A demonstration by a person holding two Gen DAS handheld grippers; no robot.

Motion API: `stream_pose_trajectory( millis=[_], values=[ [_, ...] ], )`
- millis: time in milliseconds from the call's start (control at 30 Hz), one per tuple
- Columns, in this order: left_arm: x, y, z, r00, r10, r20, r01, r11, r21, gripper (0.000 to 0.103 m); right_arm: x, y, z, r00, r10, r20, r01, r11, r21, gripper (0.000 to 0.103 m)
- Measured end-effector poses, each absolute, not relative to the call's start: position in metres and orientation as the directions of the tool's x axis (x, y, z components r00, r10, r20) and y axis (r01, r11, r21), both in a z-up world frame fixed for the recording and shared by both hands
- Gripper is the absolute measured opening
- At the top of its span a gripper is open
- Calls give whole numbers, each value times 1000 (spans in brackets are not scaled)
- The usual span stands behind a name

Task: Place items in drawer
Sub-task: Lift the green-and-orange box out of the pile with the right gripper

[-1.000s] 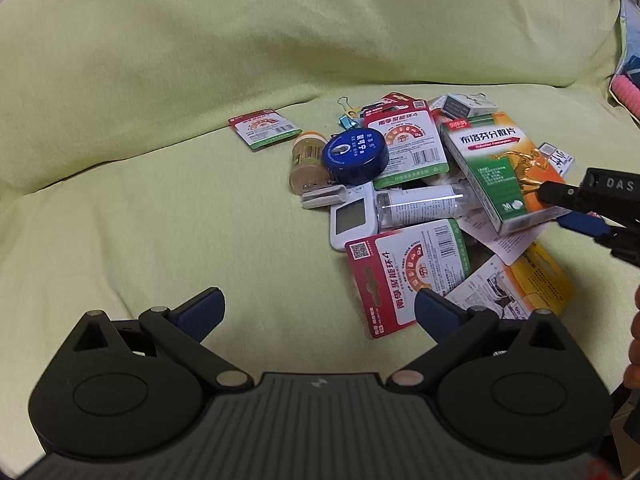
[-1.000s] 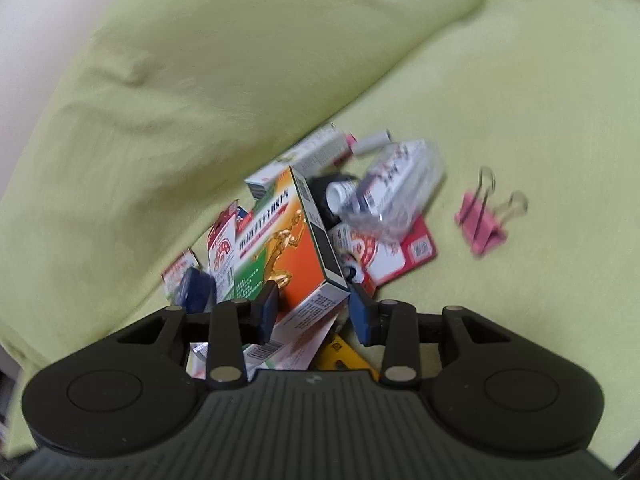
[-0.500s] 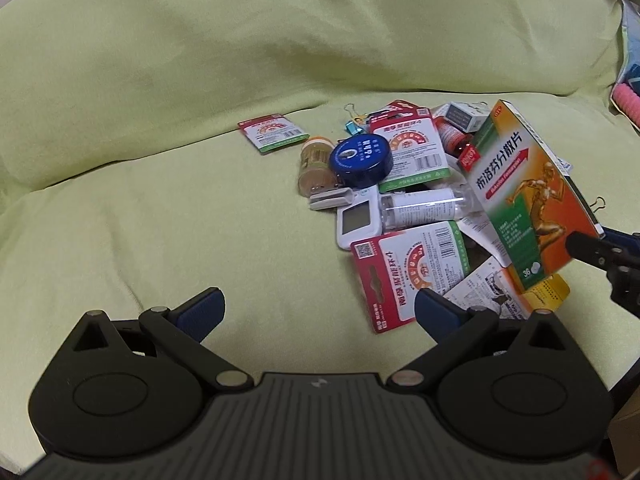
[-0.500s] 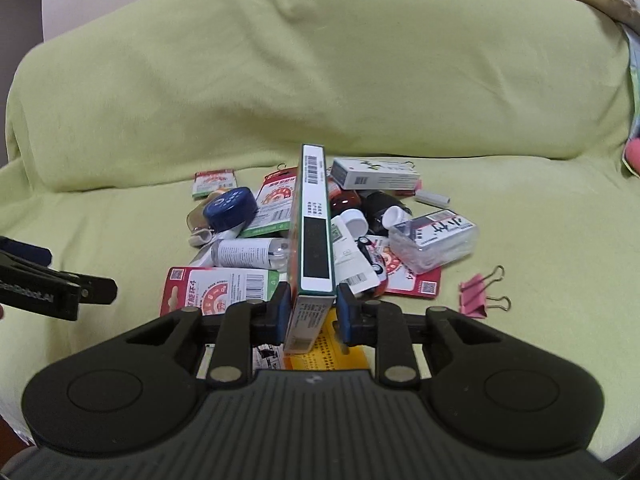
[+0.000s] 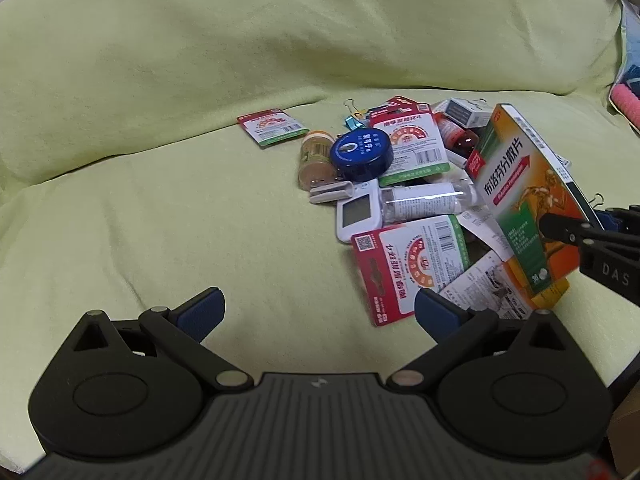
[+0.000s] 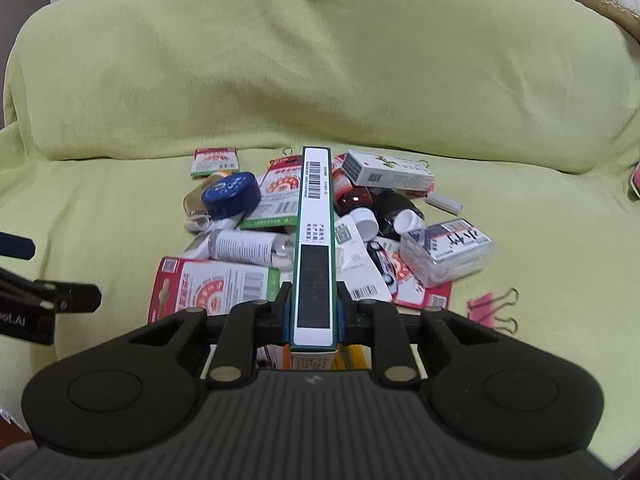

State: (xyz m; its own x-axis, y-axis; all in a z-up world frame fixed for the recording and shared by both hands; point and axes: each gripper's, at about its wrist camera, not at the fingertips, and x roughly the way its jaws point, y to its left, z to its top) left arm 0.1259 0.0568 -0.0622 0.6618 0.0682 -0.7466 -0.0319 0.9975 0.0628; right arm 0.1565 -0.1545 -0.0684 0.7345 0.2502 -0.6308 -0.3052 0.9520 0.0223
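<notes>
The round tin [image 5: 362,151] lies left of the medicine box [image 5: 524,200], apparently atop a bottle [image 5: 315,159].

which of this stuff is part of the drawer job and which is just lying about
Part of the job:
- medicine box, clamped in the right gripper
- left gripper, open and empty
- pile still to clear: blue round tin, clear bottle, red card pack

Just lying about:
- green sofa cover
- no drawer in view

The medicine box [image 6: 314,240] hides items behind it, and a yellow packet [image 5: 554,298] beneath it is perhaps half covered.
</notes>
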Motion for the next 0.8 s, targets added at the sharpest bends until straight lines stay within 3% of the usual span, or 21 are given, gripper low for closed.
stream_pose_trajectory(
  millis=[800],
  values=[
    [97, 26, -49, 666, 7, -746, 32, 999, 37, 101, 121, -177, -57, 733, 232, -640, -274, 961, 34, 17]
  ],
)
